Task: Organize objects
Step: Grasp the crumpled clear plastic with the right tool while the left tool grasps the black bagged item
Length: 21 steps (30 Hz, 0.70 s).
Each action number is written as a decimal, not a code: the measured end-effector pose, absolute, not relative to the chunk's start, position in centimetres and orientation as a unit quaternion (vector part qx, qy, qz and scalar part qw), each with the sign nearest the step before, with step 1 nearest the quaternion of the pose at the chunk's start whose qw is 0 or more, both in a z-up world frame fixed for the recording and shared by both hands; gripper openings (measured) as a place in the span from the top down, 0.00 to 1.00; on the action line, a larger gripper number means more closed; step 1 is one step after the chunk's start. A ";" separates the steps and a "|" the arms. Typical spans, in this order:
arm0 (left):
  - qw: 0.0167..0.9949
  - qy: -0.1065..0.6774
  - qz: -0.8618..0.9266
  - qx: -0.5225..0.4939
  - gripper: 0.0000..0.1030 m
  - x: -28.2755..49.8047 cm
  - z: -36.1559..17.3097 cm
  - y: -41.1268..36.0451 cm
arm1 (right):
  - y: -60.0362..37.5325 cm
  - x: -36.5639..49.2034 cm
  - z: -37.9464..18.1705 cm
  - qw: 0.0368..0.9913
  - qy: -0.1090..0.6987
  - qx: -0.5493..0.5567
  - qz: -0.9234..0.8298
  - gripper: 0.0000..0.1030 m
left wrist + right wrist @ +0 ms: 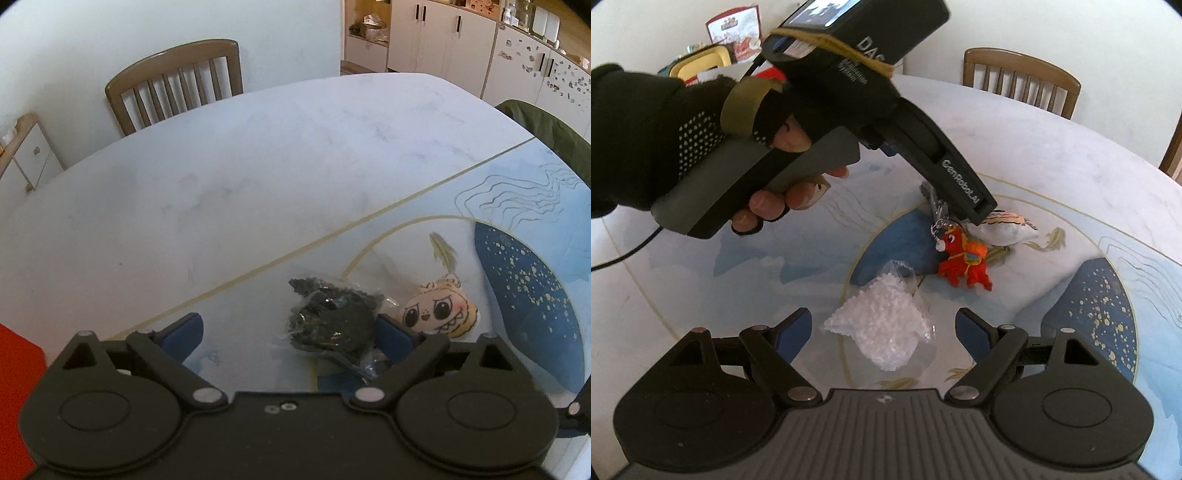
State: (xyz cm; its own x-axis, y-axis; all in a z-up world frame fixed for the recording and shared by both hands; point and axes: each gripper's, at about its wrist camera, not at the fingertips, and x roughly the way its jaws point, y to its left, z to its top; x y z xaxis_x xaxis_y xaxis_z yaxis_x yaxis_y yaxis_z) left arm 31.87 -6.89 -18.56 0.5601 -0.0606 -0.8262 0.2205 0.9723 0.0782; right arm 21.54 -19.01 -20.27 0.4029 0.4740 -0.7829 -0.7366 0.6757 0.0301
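Our left claw (290, 334) stands spread over the counter (221, 192), with a black bag (330, 323) lying between its fingers, nearer the right one; a face plush (441, 308) sits just beyond to the right. Our gloved hand (701, 136) grips that tool's handle. Our right claw (882, 332) is spread too, around a white bag (882, 325). Farther right, a red horse (964, 264) lies near the left tool's tip.

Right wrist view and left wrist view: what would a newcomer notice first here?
In the right wrist view, a gloved hand holding the other black handheld gripper fills the upper left, above a red plush horse keychain at table centre. In the left wrist view, a black item in clear plastic wrap lies between open jaws.
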 end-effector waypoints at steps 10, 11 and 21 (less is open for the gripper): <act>0.883 0.455 -0.093 0.070 0.23 31.8 -18.9 -6.7 | -18.2 21.3 -21.0 0.821 0.400 -0.173 0.369 0.34; 0.884 0.453 -0.096 0.070 0.27 31.7 -18.9 -6.8 | -18.2 21.2 -21.0 0.821 0.399 -0.173 0.369 0.35; 0.882 0.452 -0.121 0.057 0.52 31.3 -18.4 -6.9 | -18.1 20.7 -20.6 0.827 0.395 -0.177 0.359 0.53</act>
